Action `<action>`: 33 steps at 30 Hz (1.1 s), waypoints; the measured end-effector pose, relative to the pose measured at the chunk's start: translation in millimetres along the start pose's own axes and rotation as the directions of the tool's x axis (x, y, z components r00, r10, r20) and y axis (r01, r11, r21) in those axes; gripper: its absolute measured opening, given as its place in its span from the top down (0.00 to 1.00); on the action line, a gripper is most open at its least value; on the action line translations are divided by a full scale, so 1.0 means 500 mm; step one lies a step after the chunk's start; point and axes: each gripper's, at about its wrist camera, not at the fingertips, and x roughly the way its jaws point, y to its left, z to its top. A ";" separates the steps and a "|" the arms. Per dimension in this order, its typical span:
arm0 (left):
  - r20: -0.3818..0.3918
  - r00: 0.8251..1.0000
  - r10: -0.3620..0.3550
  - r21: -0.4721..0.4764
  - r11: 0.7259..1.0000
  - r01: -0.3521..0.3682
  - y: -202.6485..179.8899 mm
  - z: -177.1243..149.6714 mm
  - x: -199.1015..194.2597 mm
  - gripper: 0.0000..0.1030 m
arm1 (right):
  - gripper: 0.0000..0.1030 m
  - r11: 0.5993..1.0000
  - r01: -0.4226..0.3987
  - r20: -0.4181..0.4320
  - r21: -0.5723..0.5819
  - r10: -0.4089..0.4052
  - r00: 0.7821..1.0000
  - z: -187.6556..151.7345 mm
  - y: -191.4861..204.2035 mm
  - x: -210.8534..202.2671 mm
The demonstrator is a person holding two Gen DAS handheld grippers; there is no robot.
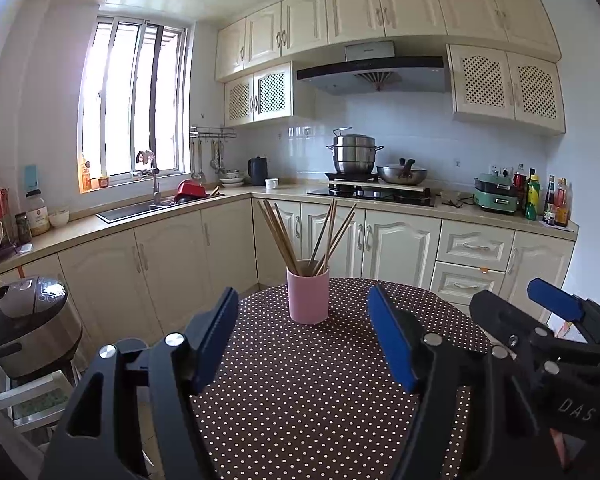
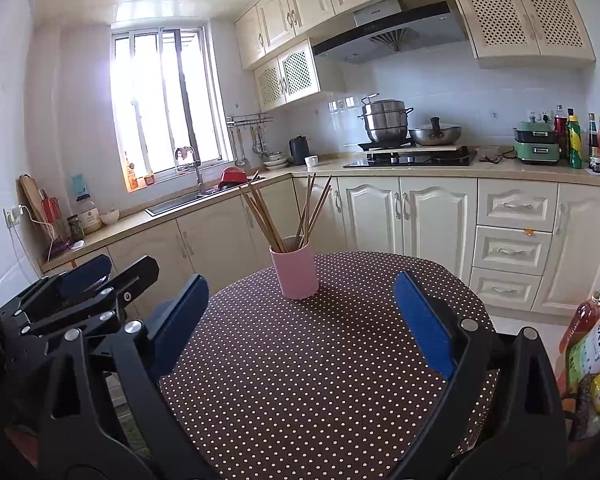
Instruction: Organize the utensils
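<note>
Standing upright near the far edge of the round polka-dot tablecloth (image 1: 320, 380), a pink cylindrical cup (image 1: 308, 295) held a fanned bundle of wooden chopsticks (image 1: 284, 236).
Nearer than the cup, the left gripper (image 1: 303, 346) and right gripper (image 2: 300, 320) both gaped wide and empty. Only the left view showed the rice cooker (image 1: 28, 320) left of the cup; only the right view showed an oil bottle (image 2: 586, 316) to its right.

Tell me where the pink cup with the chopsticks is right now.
The pink cup stands upright near the far edge of the polka-dot table, centred ahead of both grippers in both wrist views, with the chopsticks fanned out of it.
</note>
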 end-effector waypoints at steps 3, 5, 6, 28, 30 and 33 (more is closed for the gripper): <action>0.007 1.000 -0.003 -0.005 1.000 0.003 0.003 0.001 -0.002 0.35 | 0.10 1.000 -0.005 -0.005 0.001 0.005 1.000 -0.001 0.002 0.002; 0.008 1.000 -0.004 -0.005 1.000 0.004 0.004 0.000 -0.003 0.35 | 0.10 1.000 -0.005 -0.007 0.001 0.005 1.000 -0.002 0.004 0.002; 0.008 1.000 -0.004 -0.005 1.000 0.004 0.004 0.001 -0.004 0.35 | 0.10 1.000 -0.004 -0.008 0.002 0.004 1.000 -0.003 0.004 0.002; -0.030 1.000 -0.008 -0.018 1.000 0.008 0.006 -0.001 0.008 0.35 | 0.09 1.000 0.000 -0.027 0.019 0.000 1.000 -0.005 0.003 0.007; -0.033 0.999 -0.004 -0.016 1.000 0.004 0.007 -0.002 0.008 0.35 | 0.10 1.000 -0.002 -0.032 0.020 0.003 0.999 -0.006 0.002 0.008; -0.030 1.000 0.002 -0.022 1.000 -0.002 0.010 -0.005 0.006 0.35 | 0.09 1.000 -0.006 -0.038 0.025 0.007 0.999 -0.007 0.000 0.007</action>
